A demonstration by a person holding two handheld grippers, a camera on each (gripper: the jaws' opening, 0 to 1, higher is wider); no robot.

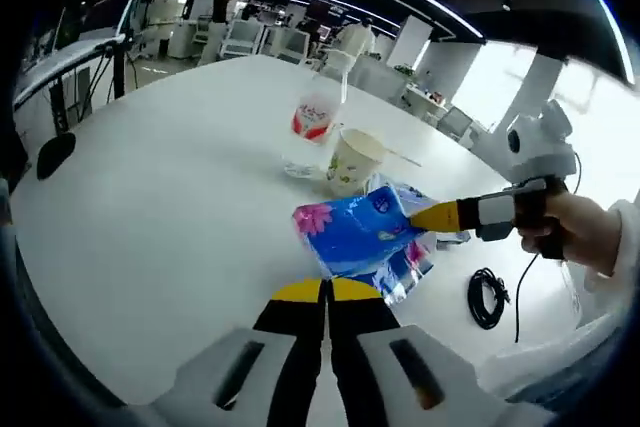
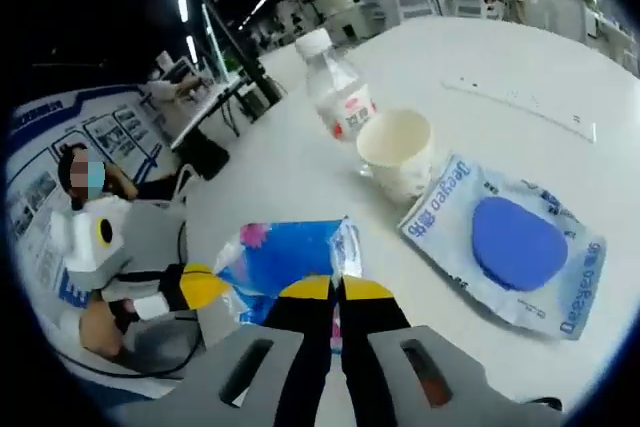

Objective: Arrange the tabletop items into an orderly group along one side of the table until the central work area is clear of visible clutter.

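A blue tissue pack (image 1: 352, 232) (image 2: 285, 257) with pink flowers is held just over the white table (image 1: 170, 217). My right gripper (image 1: 420, 217) (image 2: 336, 289), held in a hand, is shut on the pack's corner. My left gripper (image 1: 326, 291) (image 2: 205, 287) is shut, with its yellow tips at the pack's opposite edge; whether it pinches the wrapper is unclear. Behind the pack stand a paper cup (image 1: 352, 159) (image 2: 398, 152) and a clear water bottle (image 1: 314, 117) (image 2: 338, 92) with a red label. A blue and white Deeyeo packet (image 1: 412, 265) (image 2: 510, 247) lies flat beside the cup.
A coiled black cable (image 1: 487, 297) lies near the table edge by the hand. A thin clear ruler (image 2: 520, 107) rests beyond the cup. A dark object (image 1: 55, 152) sits at the far left edge. Chairs, desks and people fill the room behind.
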